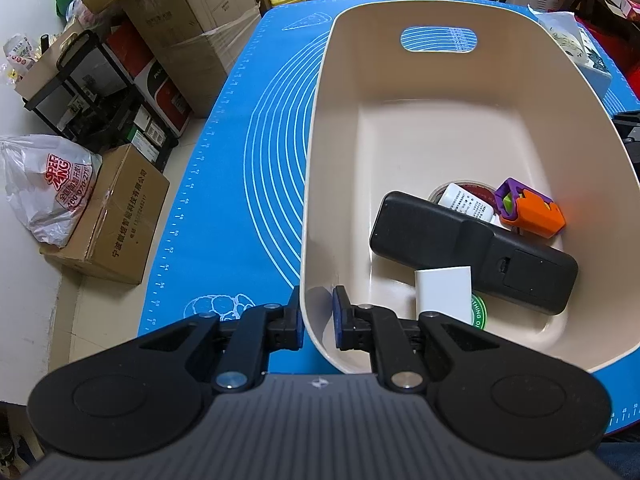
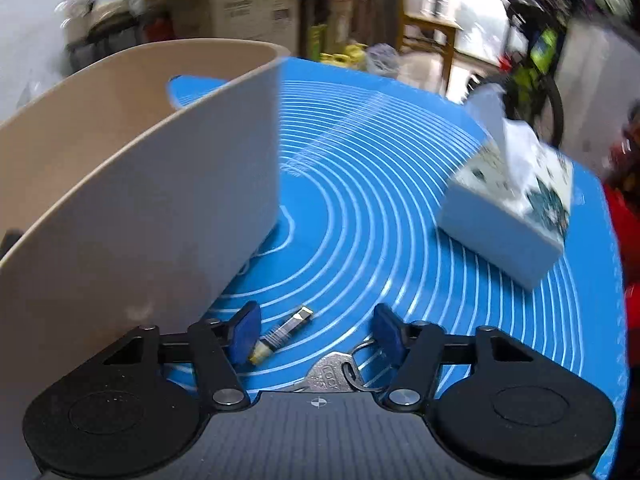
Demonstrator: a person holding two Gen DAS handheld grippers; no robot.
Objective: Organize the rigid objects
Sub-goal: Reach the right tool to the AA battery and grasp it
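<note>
Left hand-held gripper (image 1: 317,312) is pinching the bin (image 1: 316,128) rim. Right hand-held gripper (image 2: 316,330) sits half spread over a small tube (image 2: 282,334), holding nothing; key (image 2: 326,374) partly cut off underneath.

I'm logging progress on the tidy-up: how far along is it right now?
Done: the black remote, an orange-and-purple piece and white cards already lie in the beige bin. In hand: the left gripper clamps the bin's rim; the right gripper stands open over a small battery, gripping nothing. Left: that battery and a key on the blue mat.
</note>
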